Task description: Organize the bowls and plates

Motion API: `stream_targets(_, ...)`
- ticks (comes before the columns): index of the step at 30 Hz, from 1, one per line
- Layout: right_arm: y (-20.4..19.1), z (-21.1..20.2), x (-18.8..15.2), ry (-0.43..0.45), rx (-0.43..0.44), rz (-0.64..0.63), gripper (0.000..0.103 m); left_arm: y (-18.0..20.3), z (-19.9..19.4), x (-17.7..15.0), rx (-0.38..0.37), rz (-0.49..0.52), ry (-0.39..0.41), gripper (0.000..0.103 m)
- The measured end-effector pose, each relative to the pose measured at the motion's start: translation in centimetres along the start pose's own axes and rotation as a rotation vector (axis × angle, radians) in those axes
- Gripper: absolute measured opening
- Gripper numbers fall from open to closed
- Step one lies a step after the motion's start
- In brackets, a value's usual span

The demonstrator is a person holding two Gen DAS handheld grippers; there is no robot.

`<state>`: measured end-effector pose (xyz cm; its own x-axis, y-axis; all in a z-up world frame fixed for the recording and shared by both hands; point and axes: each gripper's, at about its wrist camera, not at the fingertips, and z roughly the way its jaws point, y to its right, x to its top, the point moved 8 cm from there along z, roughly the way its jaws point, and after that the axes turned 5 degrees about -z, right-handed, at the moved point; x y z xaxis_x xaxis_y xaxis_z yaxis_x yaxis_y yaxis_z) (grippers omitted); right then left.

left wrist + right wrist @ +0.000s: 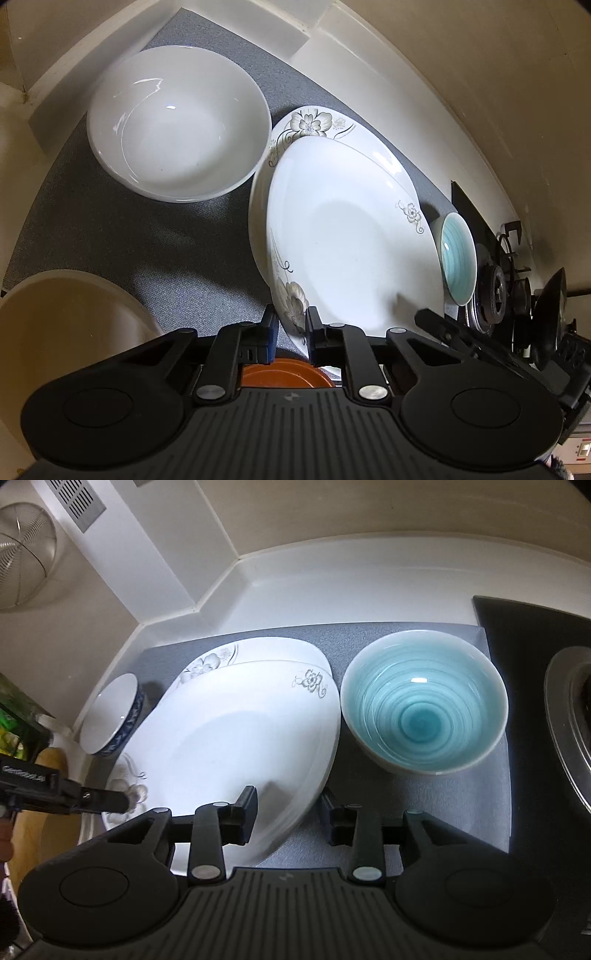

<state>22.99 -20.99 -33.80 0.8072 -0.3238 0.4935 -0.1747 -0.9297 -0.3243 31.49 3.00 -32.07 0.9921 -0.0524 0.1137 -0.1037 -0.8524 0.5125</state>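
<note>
- A grey mat [424,842] covers a white counter [332,587] in a cream-walled corner; a black stove [495,280] sits at its right end.
- Two flowered plates [351,236] lie stacked mid-mat, the top one tilted.
- The left gripper [290,332] pinches the top plate's near rim.
- The right gripper [288,812] straddles that plate's right edge, jaws apart, not pressing.
- A white bowl [177,122] stands left of the plates, a turquoise bowl [424,705] close on the right, an orange dish [288,374] under the left gripper.
</note>
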Motion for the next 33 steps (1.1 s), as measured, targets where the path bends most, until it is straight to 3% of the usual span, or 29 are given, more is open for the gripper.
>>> stream_targets(2,0.3,-0.4,-0.5,-0.001,-0.002,0.017,0.052,0.2,0.1,0.0,0.013,0.017,0.008,0.017)
stream_targets(5,0.7,-0.8,-1.4,-0.009,0.01,0.069,0.053,0.5,0.4,0.2,0.068,0.058,0.027,0.018)
stream_targets(7,0.9,-0.6,-1.7,-0.006,0.014,0.084,0.045,0.6,0.4,0.4,0.101,0.077,0.047,0.019)
stream_targets(9,1.1,-0.4,-1.4,0.004,0.028,0.113,0.024,0.8,0.6,0.6,0.109,0.087,0.056,0.019)
stream_targets(12,0.7,0.0,-0.7,0.011,0.006,0.092,0.016,0.7,0.9,0.8,0.113,0.084,0.054,0.02)
stream_targets(23,0.3,1.5,-0.1,0.022,-0.002,0.099,0.014,0.9,1.3,1.8,0.164,0.138,0.077,0.02)
stream_targets(25,0.3,0.7,-0.4,0.024,-0.014,0.104,0.015,1.1,0.6,1.5,0.18,0.167,0.092,0.02)
stream_targets(26,0.2,0.1,-0.6,0.022,-0.036,0.095,0.022,1.3,0.1,1.2,0.177,0.187,0.105,0.02)
stream_targets(27,0.0,-0.5,-1.0,0.019,-0.066,0.072,0.042,1.7,-0.6,0.7,0.165,0.209,0.118,0.02)
stream_targets(29,-1.4,-1.7,-2.2,0.02,-0.072,-0.003,0.058,2.3,-2.0,-0.6,0.14,0.247,0.131,0.02)
stream_targets(33,-5.5,-1.5,-6.1,-0.064,0.034,-0.096,0.06,3.0,-3.6,-3.0,0.134,0.271,0.137,0.027)
